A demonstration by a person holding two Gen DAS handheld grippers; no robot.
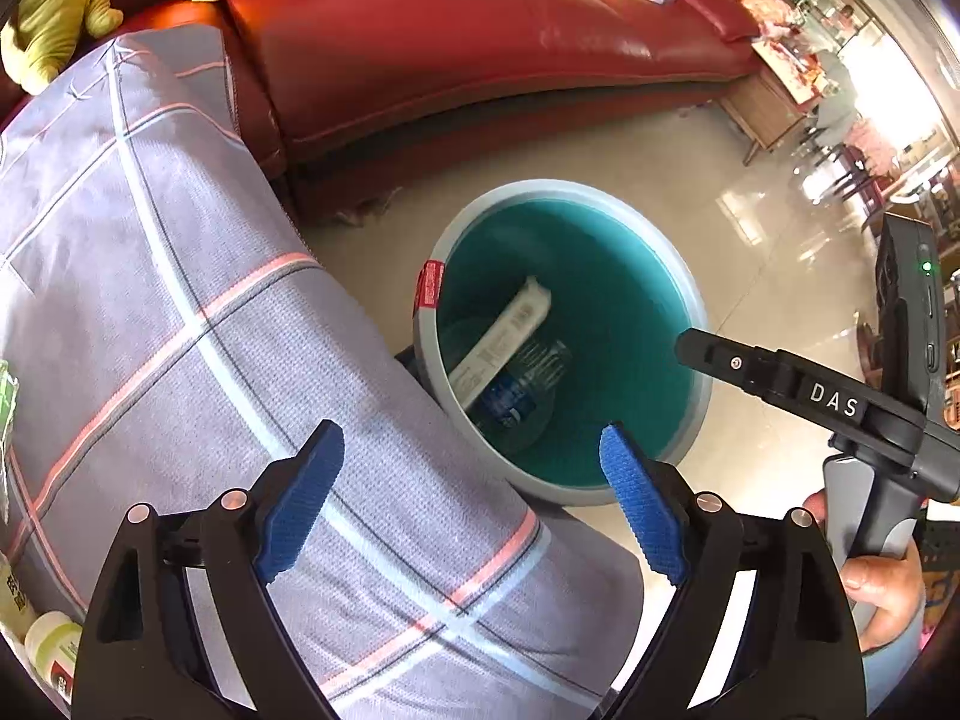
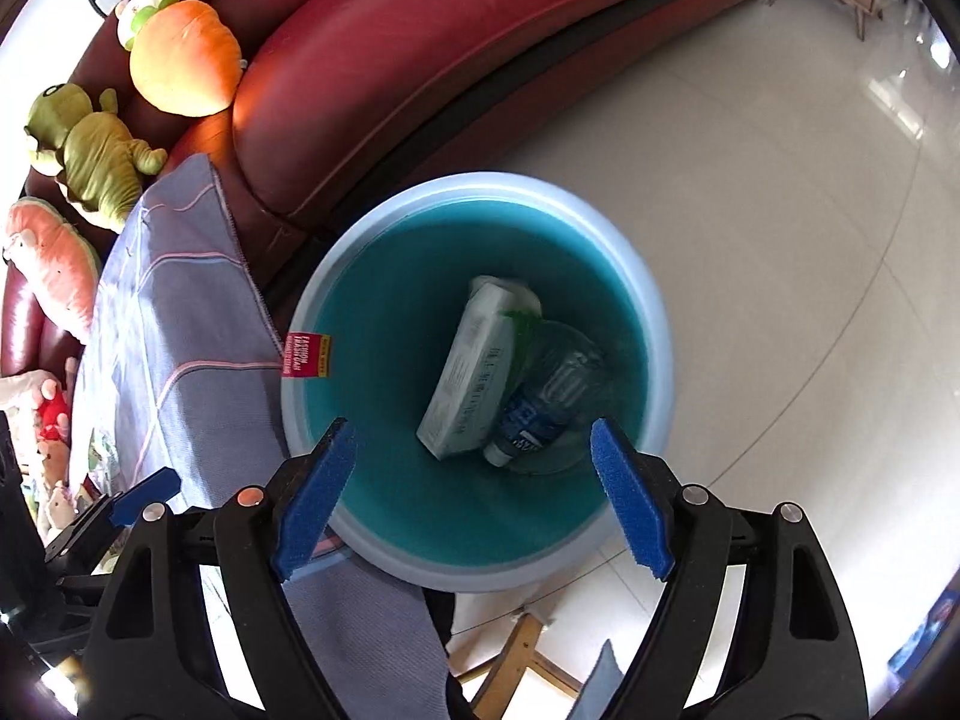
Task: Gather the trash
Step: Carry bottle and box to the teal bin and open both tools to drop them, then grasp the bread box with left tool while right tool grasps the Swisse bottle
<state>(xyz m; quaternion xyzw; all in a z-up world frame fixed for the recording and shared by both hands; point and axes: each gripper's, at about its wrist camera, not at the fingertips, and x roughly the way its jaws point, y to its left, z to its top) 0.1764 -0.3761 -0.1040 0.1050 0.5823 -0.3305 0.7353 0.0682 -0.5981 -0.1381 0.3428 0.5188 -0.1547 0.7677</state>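
left gripper [image 1: 474,498]: spread wide, empty, over checked cloth [image 1: 198,312] edge beside bin | right gripper [image 2: 471,495]: spread wide, empty, above bin mouth | teal bin [image 2: 651,324]: on tiled floor [image 2: 750,192] by red sofa [image 2: 420,60] | trash: white carton [image 2: 474,372] and clear plastic bottle [image 2: 546,402] lying touching on bin bottom

A round plastic bin [image 2: 657,360] with a pale grey-blue rim and teal inside stands upright on the tiled floor, just beside a cloth-covered table, with a small red label [image 2: 304,355] hanging over its rim. Inside it a white rectangular carton [image 2: 474,384] leans tilted against the wall. A clear plastic bottle [image 2: 555,405] with a blue label lies touching the carton's side.
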